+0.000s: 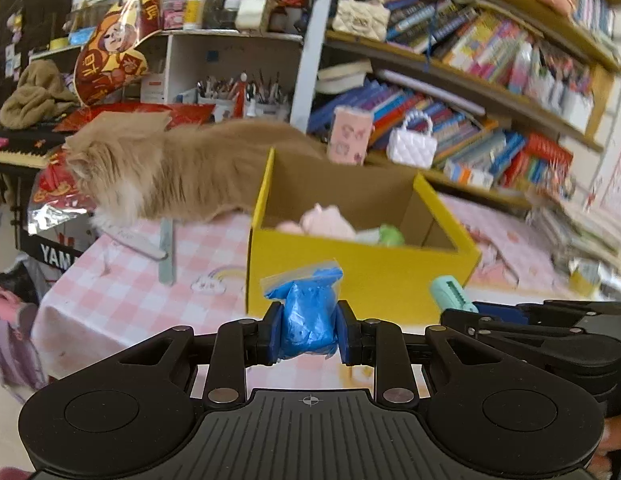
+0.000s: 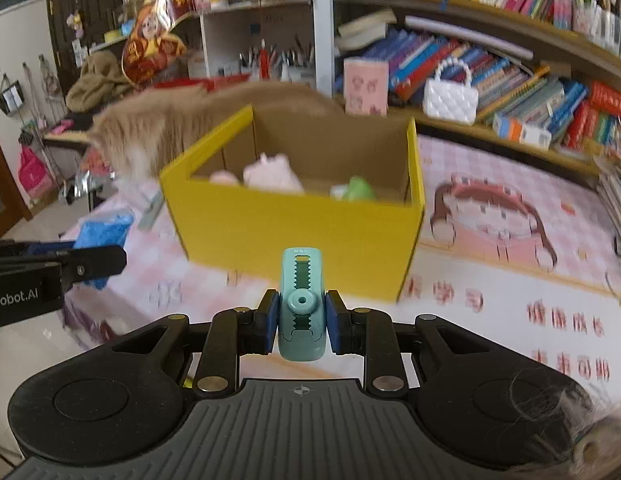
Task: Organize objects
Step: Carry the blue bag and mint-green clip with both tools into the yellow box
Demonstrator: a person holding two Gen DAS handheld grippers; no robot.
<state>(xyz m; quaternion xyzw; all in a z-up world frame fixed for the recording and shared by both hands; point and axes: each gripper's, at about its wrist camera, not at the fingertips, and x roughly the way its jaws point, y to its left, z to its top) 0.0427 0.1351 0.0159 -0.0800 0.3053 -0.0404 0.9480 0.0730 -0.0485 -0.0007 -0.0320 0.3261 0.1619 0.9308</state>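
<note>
Left claw [image 1: 308,330] clamped on the blue bag [image 1: 306,316], right claw [image 2: 300,320] clamped on the teal clip [image 2: 301,306]; both carried just short of the yellow box [image 2: 310,228] on the tabletop [image 2: 510,280]. Bag looks soft and light, so mid-body squeeze is fine. Clip is rigid, smooth plastic (could slip), best held across its flat sides. Cat [image 1: 162,168] sits behind the box.
</note>
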